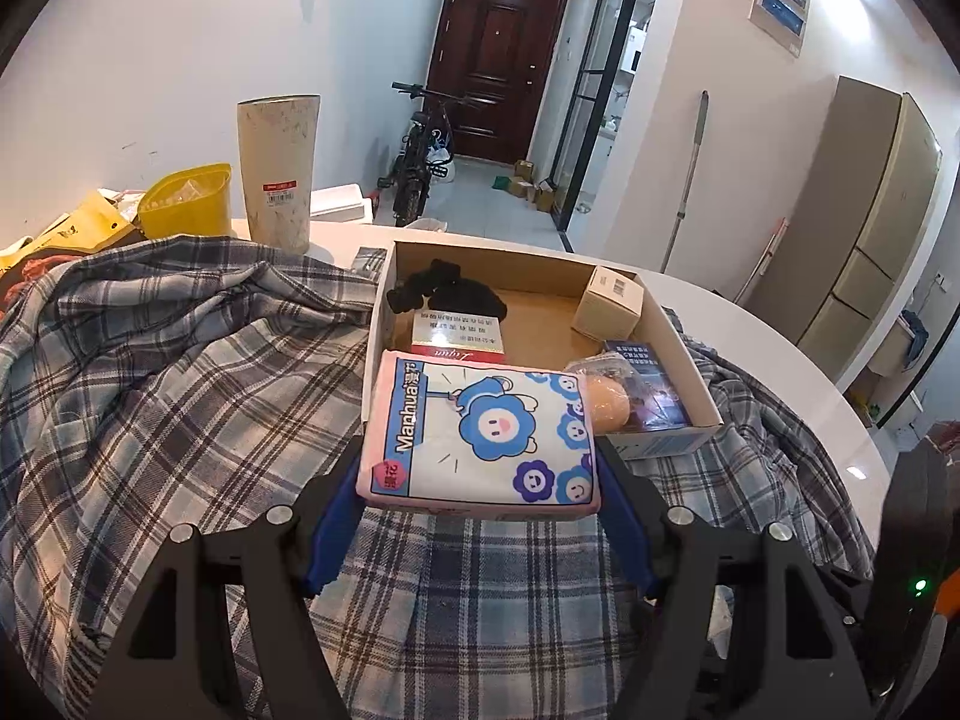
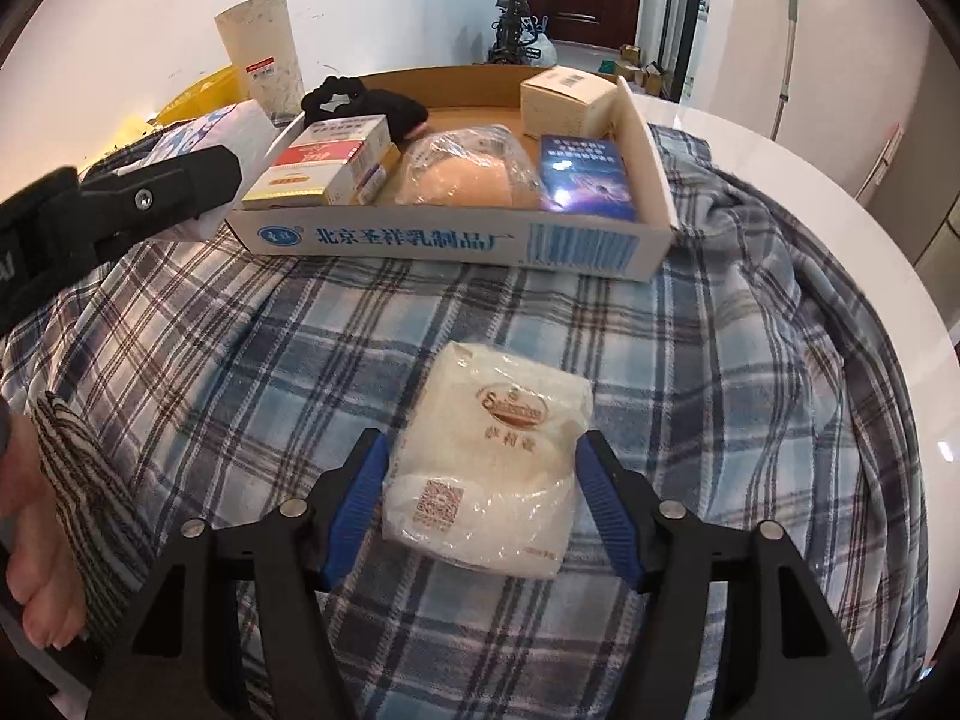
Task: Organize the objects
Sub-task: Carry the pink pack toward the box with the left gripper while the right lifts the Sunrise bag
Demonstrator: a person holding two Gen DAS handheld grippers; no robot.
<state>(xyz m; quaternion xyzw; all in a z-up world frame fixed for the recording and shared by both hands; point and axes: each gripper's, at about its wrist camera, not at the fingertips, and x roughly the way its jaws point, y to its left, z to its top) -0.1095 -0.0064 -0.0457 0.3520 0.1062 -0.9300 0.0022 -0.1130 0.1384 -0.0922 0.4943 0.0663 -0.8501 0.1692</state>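
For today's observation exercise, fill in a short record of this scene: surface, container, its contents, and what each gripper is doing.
surface: plaid cloth over a white table
container: open cardboard tray
contents: black fabric, red carton, beige box, blue box, bagged bun
left gripper: shut on tissue pack
right gripper: open, straddling white pack

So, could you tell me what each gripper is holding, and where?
Left gripper clamps the Manhua tissue pack by its near side edges. Right gripper straddles the white packet, pads apparently not touching.
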